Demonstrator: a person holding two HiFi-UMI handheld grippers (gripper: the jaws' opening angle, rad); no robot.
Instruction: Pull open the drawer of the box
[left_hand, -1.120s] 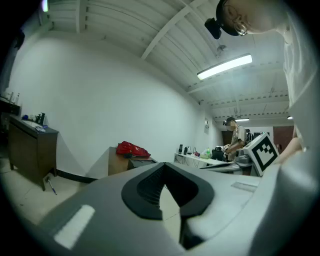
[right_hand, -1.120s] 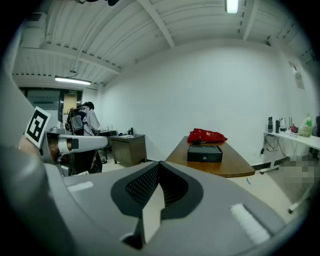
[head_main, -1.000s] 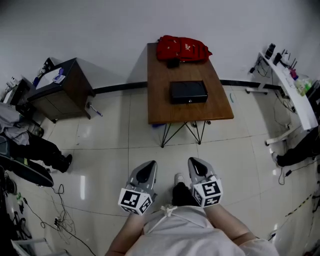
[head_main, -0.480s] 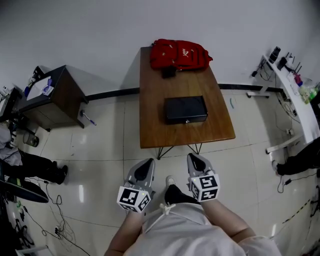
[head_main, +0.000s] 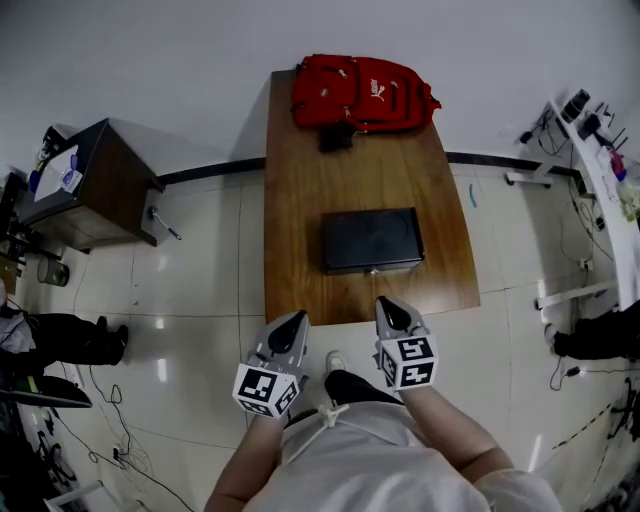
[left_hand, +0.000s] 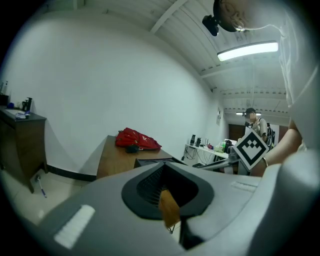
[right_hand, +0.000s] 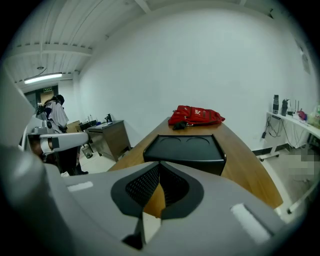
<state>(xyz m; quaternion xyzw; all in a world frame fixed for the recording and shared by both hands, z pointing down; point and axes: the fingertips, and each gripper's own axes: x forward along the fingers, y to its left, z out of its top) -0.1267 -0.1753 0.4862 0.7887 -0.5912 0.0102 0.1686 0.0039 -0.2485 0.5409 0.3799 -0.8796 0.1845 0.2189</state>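
A flat black box (head_main: 371, 239) lies on the wooden table (head_main: 300, 200), its drawer front with a small metal knob (head_main: 373, 270) facing me; the drawer looks closed. In the right gripper view the box (right_hand: 185, 148) stands straight ahead. My left gripper (head_main: 290, 324) hangs at the table's near edge, left of the box, jaws shut with nothing between them. My right gripper (head_main: 391, 309) sits over the near edge, just short of the box front, also shut and empty. In the left gripper view the box (left_hand: 152, 161) peeks above the left gripper (left_hand: 167, 187).
A red backpack (head_main: 363, 90) and a small dark item (head_main: 334, 137) lie at the table's far end. A dark cabinet (head_main: 85, 185) stands to the left, a white desk (head_main: 600, 170) to the right. Cables and a person's legs (head_main: 60, 340) are on the tiled floor at left.
The person has walked up to the table: table and box have come nearer in the head view, and both grippers now reach its near edge. Both stay shut.
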